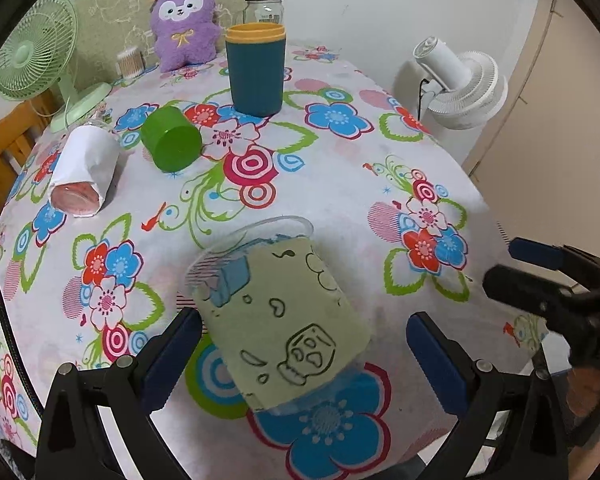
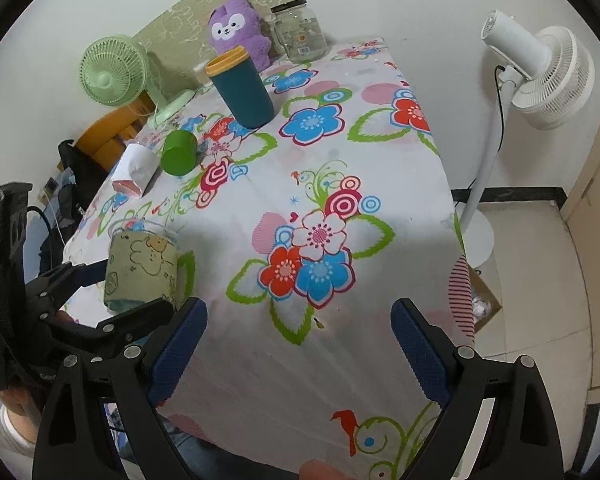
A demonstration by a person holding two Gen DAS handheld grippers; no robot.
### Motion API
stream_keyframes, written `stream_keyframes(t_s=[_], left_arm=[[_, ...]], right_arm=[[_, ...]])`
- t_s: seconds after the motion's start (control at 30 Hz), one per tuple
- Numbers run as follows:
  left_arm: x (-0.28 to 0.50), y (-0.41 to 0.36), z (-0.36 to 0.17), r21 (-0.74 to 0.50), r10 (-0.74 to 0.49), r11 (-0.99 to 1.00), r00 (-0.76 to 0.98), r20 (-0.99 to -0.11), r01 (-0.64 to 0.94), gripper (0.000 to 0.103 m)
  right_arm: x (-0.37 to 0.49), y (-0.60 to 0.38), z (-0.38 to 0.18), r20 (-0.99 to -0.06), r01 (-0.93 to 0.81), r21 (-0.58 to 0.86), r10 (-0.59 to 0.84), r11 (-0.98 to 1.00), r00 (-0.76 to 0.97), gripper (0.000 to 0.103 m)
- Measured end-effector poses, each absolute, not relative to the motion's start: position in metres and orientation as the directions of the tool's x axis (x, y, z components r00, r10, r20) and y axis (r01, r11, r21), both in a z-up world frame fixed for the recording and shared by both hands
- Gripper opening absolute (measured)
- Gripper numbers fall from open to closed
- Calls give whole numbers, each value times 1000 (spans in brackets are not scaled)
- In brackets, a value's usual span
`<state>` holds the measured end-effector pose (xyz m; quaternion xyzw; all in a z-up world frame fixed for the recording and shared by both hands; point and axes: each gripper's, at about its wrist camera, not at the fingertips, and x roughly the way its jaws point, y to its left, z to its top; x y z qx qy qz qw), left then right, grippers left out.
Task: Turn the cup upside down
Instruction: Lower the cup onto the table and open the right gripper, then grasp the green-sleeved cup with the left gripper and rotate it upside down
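A clear cup with a pale green cartoon sleeve (image 1: 284, 316) stands between the fingers of my left gripper (image 1: 302, 354), rim up and tilted away. The jaws are wide open around it; the left pad (image 1: 172, 356) is close to the sleeve, the right pad (image 1: 436, 364) is apart. In the right wrist view the same cup (image 2: 140, 268) stands upright near the table's left edge with the left gripper (image 2: 112, 292) around it. My right gripper (image 2: 298, 348) is open and empty over the table's front part, to the right of the cup.
On the flowered tablecloth (image 1: 340, 184): a teal cup with a yellow rim (image 1: 256, 72), a green cup on its side (image 1: 172, 140), a white-wrapped cup on its side (image 1: 84, 172), a glass jar (image 1: 265, 8), a purple plush (image 1: 184, 28), a green fan (image 1: 32, 52). A white fan (image 2: 540, 72) stands off the table's right.
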<state>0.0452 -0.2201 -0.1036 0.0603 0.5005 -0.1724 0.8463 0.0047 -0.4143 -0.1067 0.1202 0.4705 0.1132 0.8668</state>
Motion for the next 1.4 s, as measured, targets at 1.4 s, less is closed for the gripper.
stream_keyframes(t_s=[1.4], left_arm=[[76,-194,-78,-102,-203,891,187,-961,443,63]], right_arm=[[-1,-395,-123,-754,-196,341,392,920,528,95]])
